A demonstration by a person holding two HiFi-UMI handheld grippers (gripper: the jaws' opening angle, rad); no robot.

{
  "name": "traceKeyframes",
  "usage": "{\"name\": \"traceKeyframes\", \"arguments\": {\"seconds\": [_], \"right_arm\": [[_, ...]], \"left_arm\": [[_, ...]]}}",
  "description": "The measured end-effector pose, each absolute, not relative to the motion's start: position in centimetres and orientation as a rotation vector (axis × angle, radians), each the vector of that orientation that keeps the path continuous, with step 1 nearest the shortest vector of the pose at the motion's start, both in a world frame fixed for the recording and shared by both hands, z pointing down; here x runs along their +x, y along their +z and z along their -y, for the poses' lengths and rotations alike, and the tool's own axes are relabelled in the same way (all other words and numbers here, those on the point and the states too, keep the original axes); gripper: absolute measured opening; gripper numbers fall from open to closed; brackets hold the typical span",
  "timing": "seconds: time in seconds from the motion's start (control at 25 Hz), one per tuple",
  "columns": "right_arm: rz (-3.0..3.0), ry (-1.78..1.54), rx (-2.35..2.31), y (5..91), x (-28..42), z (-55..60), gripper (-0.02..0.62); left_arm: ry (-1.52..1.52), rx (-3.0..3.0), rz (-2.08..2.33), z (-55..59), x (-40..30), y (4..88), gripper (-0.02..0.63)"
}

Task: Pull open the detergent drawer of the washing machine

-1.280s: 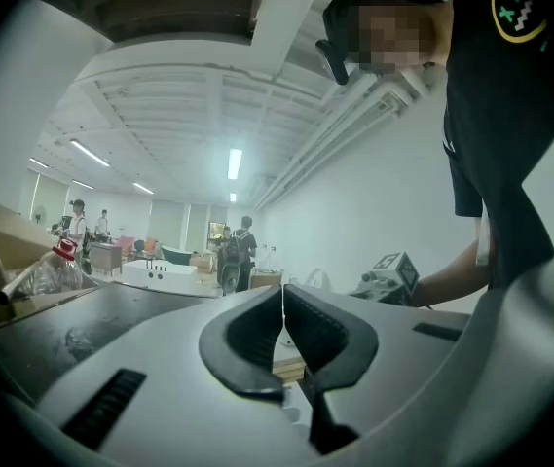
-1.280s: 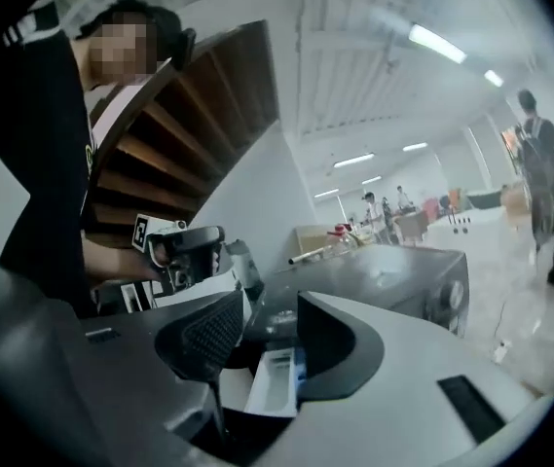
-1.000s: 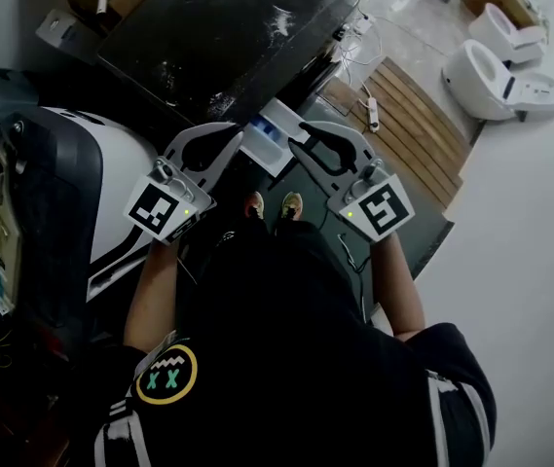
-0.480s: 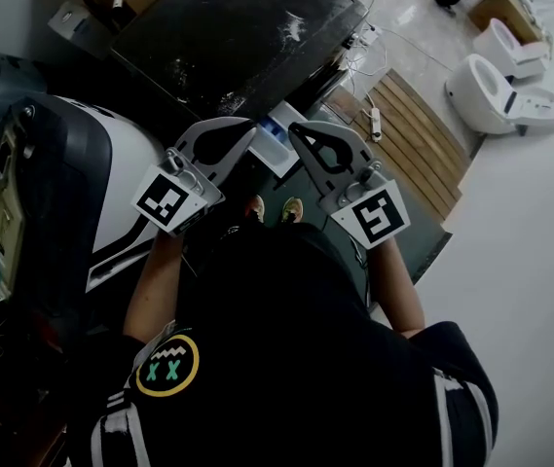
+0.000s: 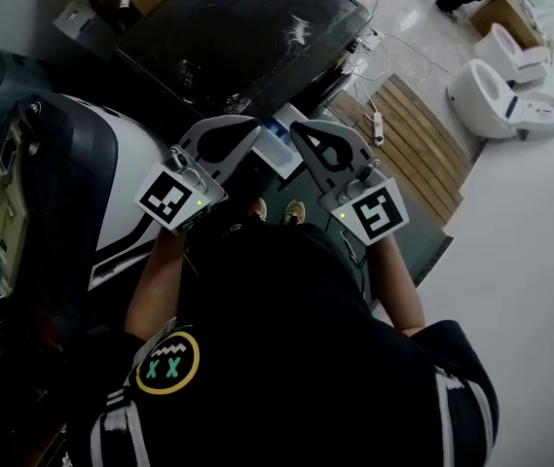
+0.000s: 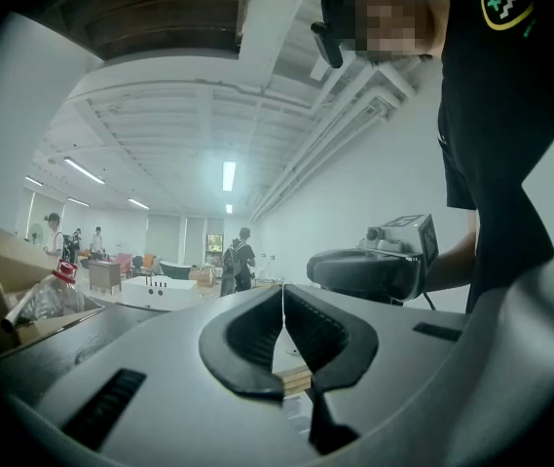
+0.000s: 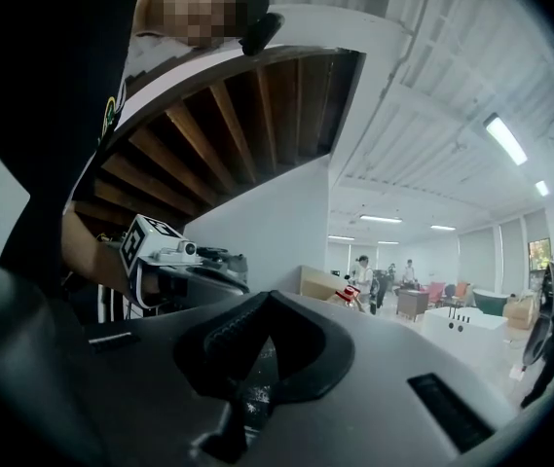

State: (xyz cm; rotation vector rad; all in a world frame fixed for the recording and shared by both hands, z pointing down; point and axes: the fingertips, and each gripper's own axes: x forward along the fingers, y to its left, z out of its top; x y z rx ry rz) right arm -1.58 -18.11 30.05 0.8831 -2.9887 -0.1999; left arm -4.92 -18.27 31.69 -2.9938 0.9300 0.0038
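White drawer (image 5: 279, 147) beside right gripper (image 5: 300, 128)

No writing, label or number can be read here.

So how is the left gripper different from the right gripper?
The left gripper slants up and rightward in the head view; the right gripper slants up and leftward, so their tips lean together. The left gripper sits beside the white rounded machine; the right gripper is nearer the wooden slats. Both are shut, with nothing between their jaws.
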Motion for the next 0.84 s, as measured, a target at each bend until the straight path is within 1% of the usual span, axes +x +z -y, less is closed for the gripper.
{"name": "traceKeyframes", "arguments": {"seconds": [0.84], "right_arm": [[2.979, -0.220, 0.896, 30.40, -2.56, 19.04, 0.020]], "left_arm": [[0.012, -2.982, -0.941, 18.87, -5.97, 31.50, 0.023]]}}
